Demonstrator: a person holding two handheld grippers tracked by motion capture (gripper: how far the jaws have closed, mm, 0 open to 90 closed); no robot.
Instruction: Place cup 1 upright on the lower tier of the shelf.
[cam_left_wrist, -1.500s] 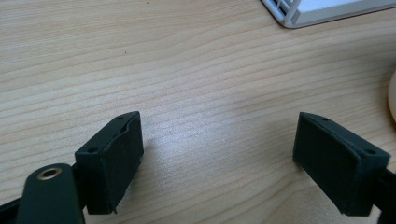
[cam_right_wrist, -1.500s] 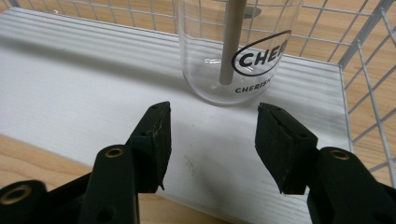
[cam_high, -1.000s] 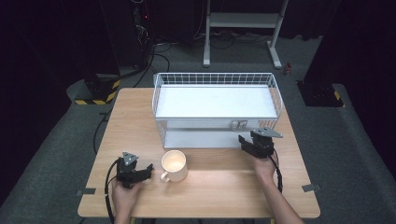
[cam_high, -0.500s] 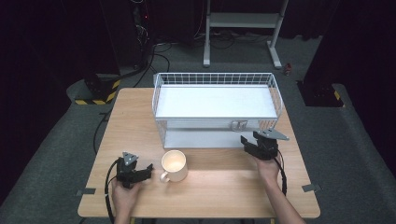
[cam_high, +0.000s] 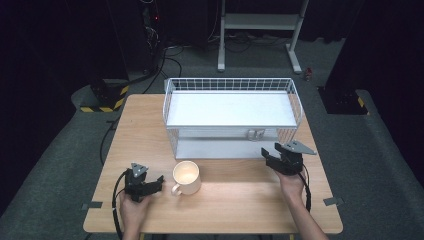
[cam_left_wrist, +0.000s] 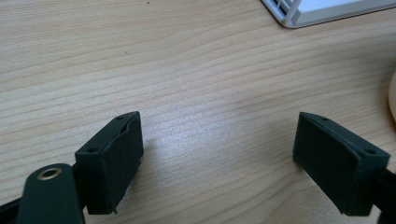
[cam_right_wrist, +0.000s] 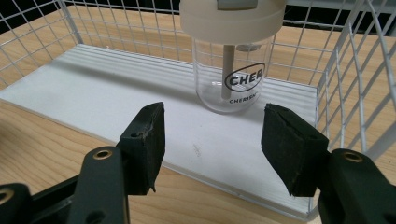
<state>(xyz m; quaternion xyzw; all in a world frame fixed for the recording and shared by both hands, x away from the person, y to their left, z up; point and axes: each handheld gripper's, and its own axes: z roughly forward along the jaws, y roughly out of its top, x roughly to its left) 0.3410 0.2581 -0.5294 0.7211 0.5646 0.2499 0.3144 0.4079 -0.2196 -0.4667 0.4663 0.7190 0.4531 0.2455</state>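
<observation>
Dark floor surrounds a pale wooden desk (cam_high: 235, 195) carrying a white two-tier wire rack (cam_high: 232, 117). On the rack's lower shelf, at its right end, stands a clear tumbler (cam_right_wrist: 229, 70) with a cream lid and a straw. Our right tool (cam_right_wrist: 212, 140) sits at the shelf's open front, released, its jaws having just been opening, with nothing between them and the tumbler beyond their tips. Our left tool (cam_left_wrist: 219, 158) rests wide open over bare wood beside a cream mug (cam_high: 186, 177). To do this step well, we would judge it best to square the right tool to the tumbler's clear body below the lid, widen enough to pass it, and avoid the wire side close by.
</observation>
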